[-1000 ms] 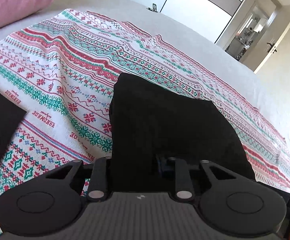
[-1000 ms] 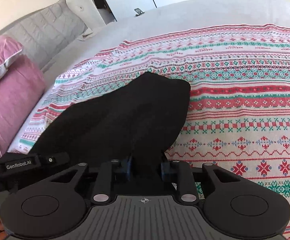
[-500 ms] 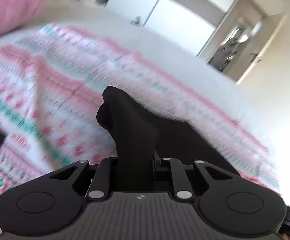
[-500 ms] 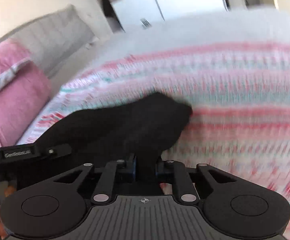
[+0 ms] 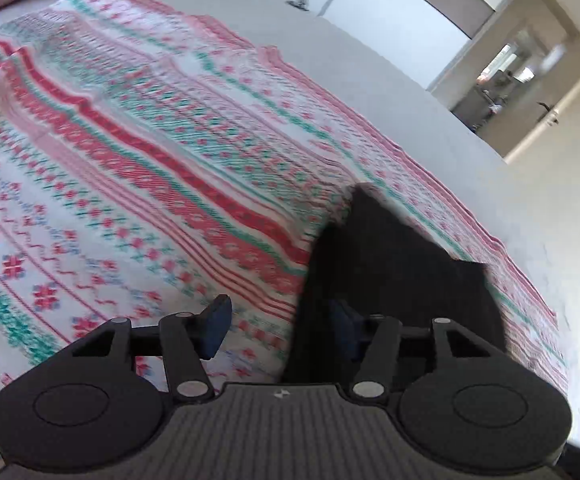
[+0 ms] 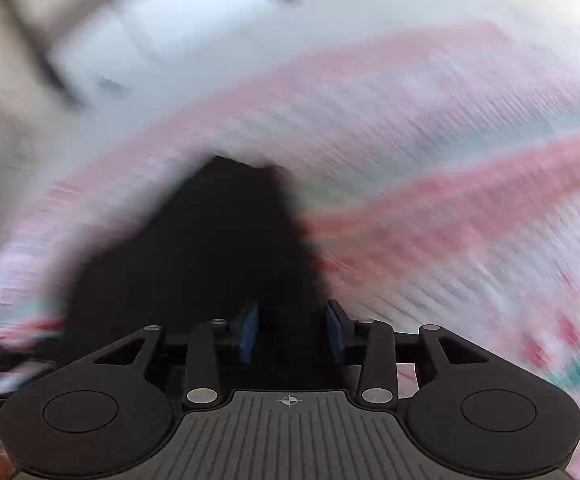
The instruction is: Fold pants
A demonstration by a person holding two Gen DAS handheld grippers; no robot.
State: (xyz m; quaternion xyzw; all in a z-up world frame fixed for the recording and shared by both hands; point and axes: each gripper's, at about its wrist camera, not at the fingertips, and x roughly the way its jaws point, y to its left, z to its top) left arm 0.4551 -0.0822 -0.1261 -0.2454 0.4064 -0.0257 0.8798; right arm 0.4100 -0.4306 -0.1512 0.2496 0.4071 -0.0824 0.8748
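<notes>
The left claw gapes wide; black pants lie on the patterned blanket by its right finger. The right claw, blurred, stands partly spread around the pants.

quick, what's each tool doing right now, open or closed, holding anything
Left tool: open, jaws wide apart; the black pants lie against its right finger, not gripped.
Right tool: partly open, pants between the pads; grip cannot be told.
</notes>
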